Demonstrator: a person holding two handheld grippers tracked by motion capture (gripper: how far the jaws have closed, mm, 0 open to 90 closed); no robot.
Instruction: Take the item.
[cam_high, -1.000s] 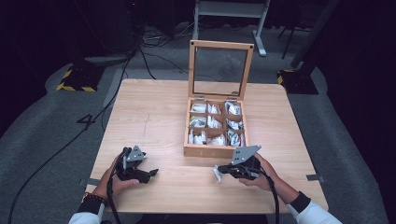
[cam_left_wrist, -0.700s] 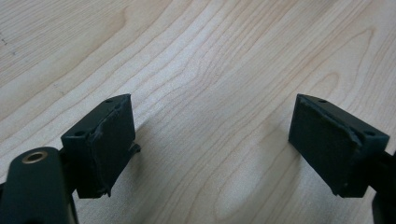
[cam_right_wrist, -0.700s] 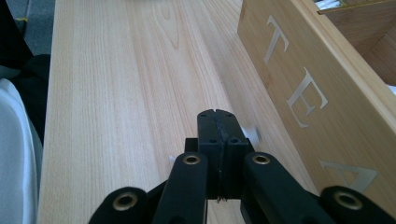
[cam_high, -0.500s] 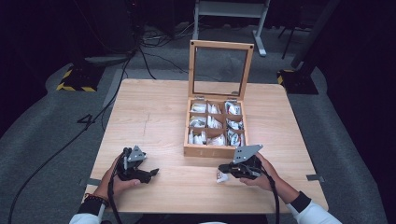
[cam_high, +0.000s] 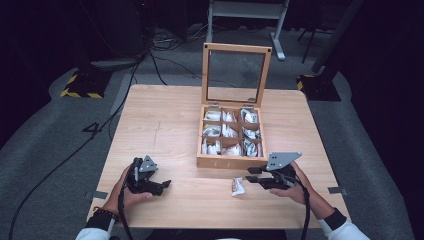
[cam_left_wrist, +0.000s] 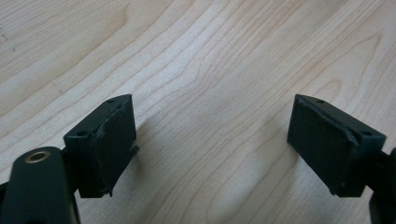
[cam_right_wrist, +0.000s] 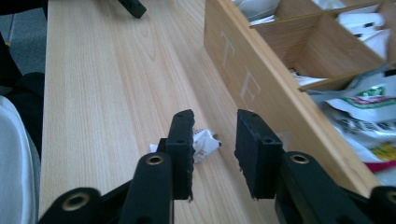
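In the high view a small white packet (cam_high: 238, 186) lies on the table (cam_high: 165, 125) just ahead of the right gripper (cam_high: 251, 175), untouched. In the left gripper view its jaws stand spread over bare wood. In the right gripper view the jaws have just been opening, the packet (cam_right_wrist: 203, 143) just beyond their tips, the wooden box (cam_right_wrist: 252, 79) beside them

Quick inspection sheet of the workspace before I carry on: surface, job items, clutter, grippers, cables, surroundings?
Surface: light wooden table, bare apart from the items below.
Job's things: small white packet lying on the table in front of the wooden tea box; box lid upright and open; white packets in its compartments.
Clutter: nothing seen.
Grippers: left gripper open over bare wood, nothing between its jaws. Right gripper jaws have just been opening; packet lies on the table just beyond the tips, not gripped.
Cables: one trails from each gripper; more on the floor behind the table.
Surroundings: grey carpet, dark room, yellow-black striped base, metal stand behind.
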